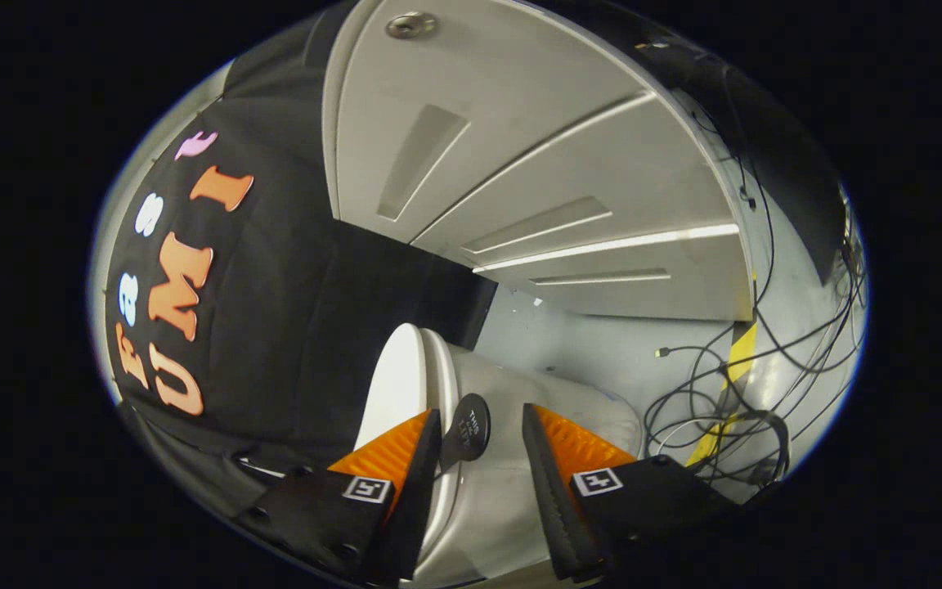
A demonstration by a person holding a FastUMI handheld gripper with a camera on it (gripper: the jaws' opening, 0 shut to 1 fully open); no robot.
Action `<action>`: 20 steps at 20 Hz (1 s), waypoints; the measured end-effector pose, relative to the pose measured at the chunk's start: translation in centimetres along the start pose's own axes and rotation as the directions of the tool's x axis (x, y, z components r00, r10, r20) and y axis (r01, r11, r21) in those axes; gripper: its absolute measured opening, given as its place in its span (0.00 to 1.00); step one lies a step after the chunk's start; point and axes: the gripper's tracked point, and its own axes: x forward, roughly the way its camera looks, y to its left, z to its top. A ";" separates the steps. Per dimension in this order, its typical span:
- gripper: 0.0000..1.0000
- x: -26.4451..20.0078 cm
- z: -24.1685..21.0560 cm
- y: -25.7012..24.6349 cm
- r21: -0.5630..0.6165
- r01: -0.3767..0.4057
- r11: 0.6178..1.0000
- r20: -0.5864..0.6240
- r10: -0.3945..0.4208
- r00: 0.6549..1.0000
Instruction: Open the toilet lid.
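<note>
**Gripper at raised toilet lid, view rolled sideways**

Far left: black cloth booth wall [291, 270], hanging behind the toilet. It backs the whole left side of the scene.

Next, the toilet lid [393, 384]: white, seen edge-on, standing up close against the cloth wall. Judging by that, the lid looks already lifted to open or nearly so. Just beside it to the right is the grey toilet body [520, 401], with a round black tab [468, 427] sitting at the lid's edge, between the finger tips. Probably a grab handle stuck on for the gripper; can't confirm.

Gripper [481, 429]: fingers apart, moderately wide, straddling the lid rim and the tab. Neither finger visibly presses on anything; left finger [418, 474] is very near the lid edge, contact unclear. So it's holding nothing that I can tell.

Hand pose: the gripper is rolled heavily to one side, pitched along the lid edge. The room appears tipped over. That fits a wrist that follows a lid swinging up on its hinge, as a guess.

Right of the toilet: pale floor [602, 352], loose black cables [724, 409] tangled across it, a yellow tape strip [737, 368] under them. Beyond, a white panelled ceiling [520, 164] with light strips.
</note>
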 end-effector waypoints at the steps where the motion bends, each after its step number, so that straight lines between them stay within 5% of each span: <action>1: 0.65 0.1 0.1 0.2 0.026 -0.017 1.000 0.000 0.017 1.000; 7: 0.41 0.9 0.2 1.0 0.098 -0.058 0.994 -0.011 0.059 0.998; 9: 0.41 1.1 0.1 0.1 0.107 -0.036 0.994 -0.008 0.037 0.999; 10: 0.23 1.1 0.3 0.3 0.141 -0.049 0.989 -0.001 0.050 0.999; 17: 0.13 0.4 0.3 0.8 0.167 -0.051 0.985 0.011 0.050 0.999; 20: 0.08 0.2 0.3 1.4 0.088 -0.015 0.996 0.036 0.012 0.999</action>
